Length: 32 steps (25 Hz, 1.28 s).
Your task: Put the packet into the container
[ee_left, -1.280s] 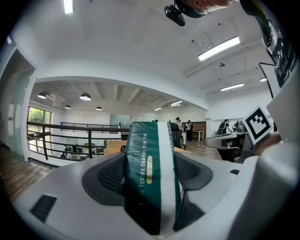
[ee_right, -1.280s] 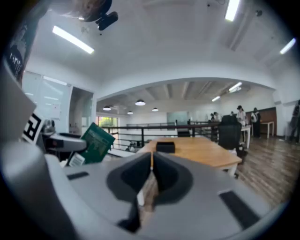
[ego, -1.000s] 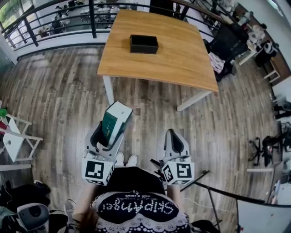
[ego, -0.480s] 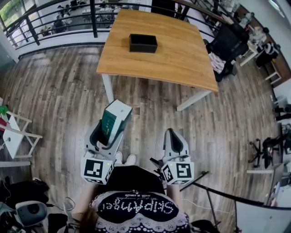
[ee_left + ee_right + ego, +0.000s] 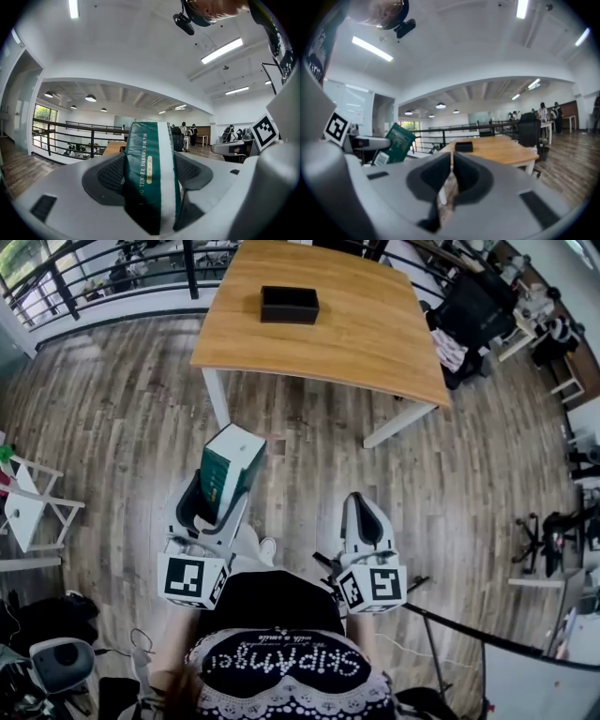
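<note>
Left gripper (image 5: 216,507) clamps a glossy green-and-white boxy packet (image 5: 228,468); right gripper (image 5: 361,514) pressed together, empty

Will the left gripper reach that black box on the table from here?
Probably not: the left gripper, holding the packet, is over floor well short of the table bearing the container. Nothing blocks the way.

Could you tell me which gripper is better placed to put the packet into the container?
Left: the left gripper is shut on the green packet, while the right gripper is shut with nothing between its jaws. The black container sits on the wooden table ahead.
</note>
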Each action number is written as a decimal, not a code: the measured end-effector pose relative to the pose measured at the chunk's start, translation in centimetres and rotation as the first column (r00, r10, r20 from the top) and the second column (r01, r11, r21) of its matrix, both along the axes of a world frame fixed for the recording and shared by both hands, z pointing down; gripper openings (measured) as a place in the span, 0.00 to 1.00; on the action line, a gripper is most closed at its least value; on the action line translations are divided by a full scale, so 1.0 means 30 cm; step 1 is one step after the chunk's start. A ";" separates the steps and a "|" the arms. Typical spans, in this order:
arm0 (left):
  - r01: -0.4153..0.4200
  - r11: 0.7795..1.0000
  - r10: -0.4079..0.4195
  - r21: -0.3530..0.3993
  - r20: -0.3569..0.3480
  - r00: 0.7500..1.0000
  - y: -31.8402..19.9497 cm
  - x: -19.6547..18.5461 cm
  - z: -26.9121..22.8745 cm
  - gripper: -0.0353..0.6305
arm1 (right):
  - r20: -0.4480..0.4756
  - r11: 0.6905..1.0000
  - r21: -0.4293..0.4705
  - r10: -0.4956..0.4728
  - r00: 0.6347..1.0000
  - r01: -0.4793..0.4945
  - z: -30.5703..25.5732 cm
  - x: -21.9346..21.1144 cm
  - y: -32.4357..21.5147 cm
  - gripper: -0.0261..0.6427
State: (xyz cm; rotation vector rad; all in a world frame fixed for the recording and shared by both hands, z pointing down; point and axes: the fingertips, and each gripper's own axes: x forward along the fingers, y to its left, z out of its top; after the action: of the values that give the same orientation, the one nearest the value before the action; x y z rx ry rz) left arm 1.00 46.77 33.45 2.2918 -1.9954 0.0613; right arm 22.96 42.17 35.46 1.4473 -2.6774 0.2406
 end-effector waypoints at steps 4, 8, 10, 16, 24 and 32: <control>0.015 1.000 -0.015 -0.011 -0.015 1.000 0.012 -0.002 0.009 0.58 | -0.005 1.000 -0.012 0.019 1.000 -0.019 0.010 0.049 0.013 0.10; 0.022 0.999 -0.023 -0.023 -0.014 1.000 0.019 -0.011 0.016 0.58 | -0.004 0.999 -0.019 0.043 0.999 -0.043 0.012 0.083 0.019 0.10; 0.025 0.999 -0.025 -0.030 -0.014 1.000 0.019 -0.014 0.020 0.58 | -0.003 0.999 -0.024 0.049 0.999 -0.049 0.016 0.093 0.023 0.10; 0.011 0.999 -0.012 -0.039 -0.005 1.000 0.000 -0.002 0.009 0.58 | 0.005 0.998 -0.035 0.055 0.998 -0.055 0.016 0.098 0.014 0.10; -0.007 0.999 0.006 -0.049 -0.016 1.000 -0.068 -0.017 0.031 0.58 | -0.004 0.997 -0.052 0.052 0.999 -0.052 0.032 0.067 -0.037 0.10; -0.015 0.998 0.012 -0.062 -0.041 0.999 -0.232 -0.142 0.054 0.58 | -0.023 0.996 -0.060 0.059 0.998 -0.061 0.033 -0.058 -0.197 0.10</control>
State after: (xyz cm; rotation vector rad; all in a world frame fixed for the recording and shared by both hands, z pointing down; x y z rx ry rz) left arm -3.26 39.82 35.07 2.2507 -1.9305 0.0758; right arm 21.22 36.28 36.44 1.5054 -2.5891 0.3074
